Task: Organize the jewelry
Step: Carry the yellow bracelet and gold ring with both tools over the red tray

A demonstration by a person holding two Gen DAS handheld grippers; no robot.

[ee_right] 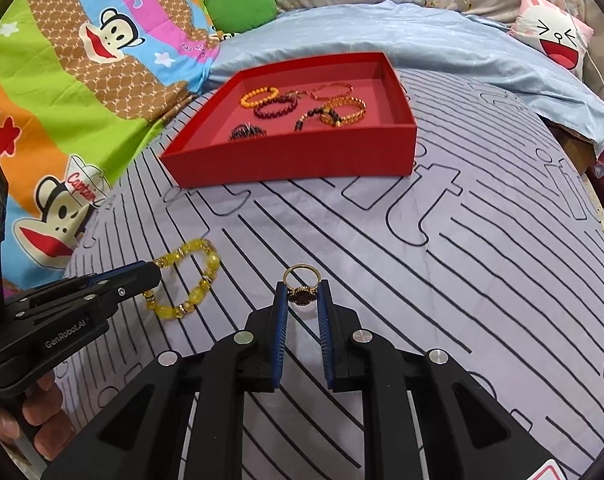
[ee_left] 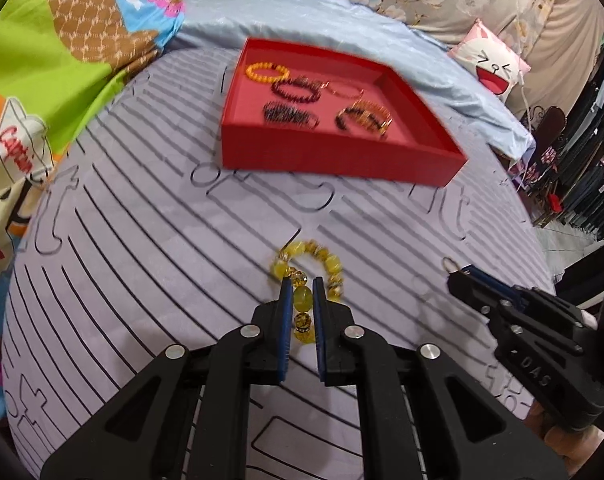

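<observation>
Jewelry is mostly gathered already in the red tray (ee_right: 302,164), which sits on the striped lilac bedspread (ee_right: 442,280): an orange bead bracelet (ee_right: 259,95), a dark red one (ee_right: 275,107) and several more lie loose on its pink floor. Two pieces are outside it, both on the near side of the tray and well apart from it. The yellow bead bracelet (ee_left: 310,268) lies flat on the cloth, and the left gripper (ee_left: 302,286) has its blue pads either side of one large bead, jaws narrow and seemingly pressing that strand. The gold ring (ee_right: 302,286), with a dark oval face, stands up between the tips of the right gripper (ee_right: 302,294), jaws narrow and closed on it as far as I can judge; from the left camera that gripper is blurred and I can only make out a small loop at its tip.

The step in hand looks like carrying both pieces to the tray. For the bracelet, I'd lift straight up so the loop hangs free instead of dragging on the fabric, then lower it into a bare patch of the tray's near half, away from the pile at the back. The ring is held by very little, so keep the squeeze steady, travel level, and release low inside the tray wall so it does not bounce or roll out.
</observation>
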